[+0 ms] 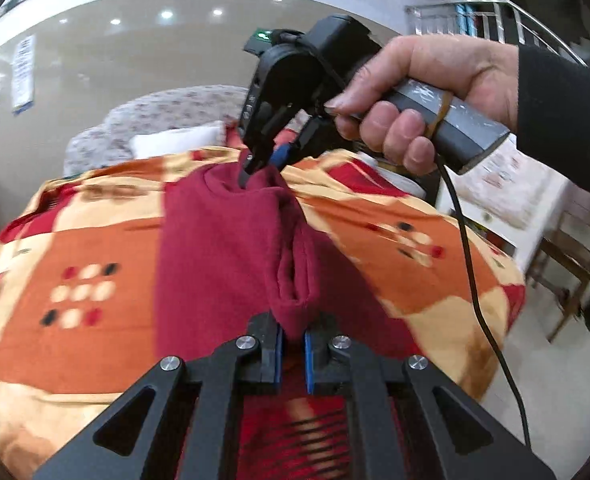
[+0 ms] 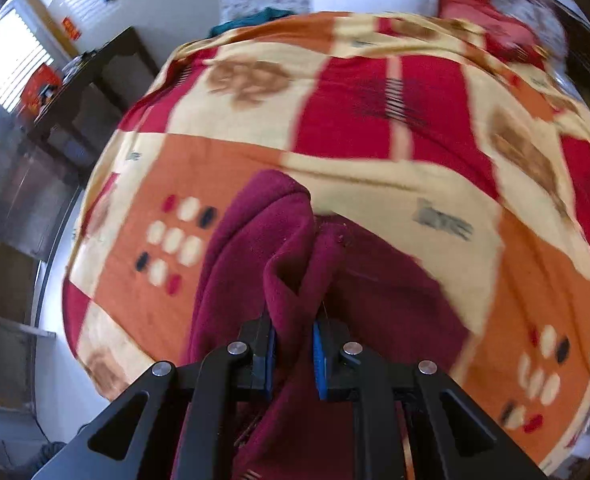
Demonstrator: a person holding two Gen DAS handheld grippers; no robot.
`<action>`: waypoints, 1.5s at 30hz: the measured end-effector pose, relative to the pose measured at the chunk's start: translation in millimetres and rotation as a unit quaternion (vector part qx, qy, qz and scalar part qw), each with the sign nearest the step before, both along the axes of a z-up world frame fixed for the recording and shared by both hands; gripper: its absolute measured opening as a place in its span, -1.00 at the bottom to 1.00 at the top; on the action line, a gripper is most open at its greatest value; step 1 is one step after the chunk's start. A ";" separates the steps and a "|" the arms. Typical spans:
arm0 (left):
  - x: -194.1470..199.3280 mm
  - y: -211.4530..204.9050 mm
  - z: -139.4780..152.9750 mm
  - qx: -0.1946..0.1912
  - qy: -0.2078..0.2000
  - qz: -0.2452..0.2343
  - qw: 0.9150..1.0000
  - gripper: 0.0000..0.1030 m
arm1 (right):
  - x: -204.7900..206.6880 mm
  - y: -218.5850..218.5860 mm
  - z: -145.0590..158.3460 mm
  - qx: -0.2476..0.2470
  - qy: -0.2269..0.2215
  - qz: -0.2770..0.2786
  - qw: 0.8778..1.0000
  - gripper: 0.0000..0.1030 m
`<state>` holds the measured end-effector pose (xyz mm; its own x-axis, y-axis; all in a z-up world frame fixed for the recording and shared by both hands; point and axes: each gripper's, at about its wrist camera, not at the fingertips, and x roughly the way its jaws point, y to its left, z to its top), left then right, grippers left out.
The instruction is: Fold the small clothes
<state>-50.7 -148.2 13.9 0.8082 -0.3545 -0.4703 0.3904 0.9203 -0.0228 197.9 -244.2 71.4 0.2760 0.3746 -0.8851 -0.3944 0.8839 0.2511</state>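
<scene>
Across the bed lay a blanket (image 1: 95,248) in squares of orange, red and cream, some with rows of pale and dark dots, and behind it sat a white pillow (image 1: 175,140) against a flowered cover, with grey walls, ceiling lights and a metal railing further back. On that blanket rested the dark red fleece garment (image 1: 215,248) I was folding, its far and near edges both lifted off the bedding so that it hung between my two claws in a soft ridge. My left claw (image 1: 291,356) was clamped on the near end of the cloth, the blue pads pressed against a bunched fold that rose up just ahead of them. My right claw (image 1: 261,168) reached down from above at the far end, pinching the other edge of the garment; my right hand (image 1: 407,100) wrapped around its grey handle, a black sleeve at the wrist and a black cable trailing down from it. From the right wrist view that same claw (image 2: 295,354) had a thick tuck of the red cloth (image 2: 287,280) squeezed between its blue pads, the rest spilling down over the blanket (image 2: 375,92) on both sides. Dark furniture and a bright window with blinds stood off to the left in that view, much blurred
</scene>
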 end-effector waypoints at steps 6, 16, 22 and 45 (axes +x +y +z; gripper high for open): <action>12.0 -39.8 -26.7 -0.001 0.056 -0.025 0.998 -0.83 | 3.8 -60.7 -37.9 0.011 0.019 -0.032 0.999 -0.69; -7.9 -3.4 -22.1 -0.063 0.108 -0.083 0.989 -0.54 | 0.8 -104.1 -63.5 0.016 -0.065 -0.118 0.991 -0.40; 23.0 53.9 -6.9 -0.066 0.110 -0.005 0.992 -0.55 | -66.1 -79.0 -11.3 0.008 -0.222 0.006 0.975 -0.40; 60.3 28.9 -53.2 -0.040 0.222 0.058 0.972 -0.56 | -134.1 -27.8 -42.8 -0.079 -0.283 0.097 0.951 0.03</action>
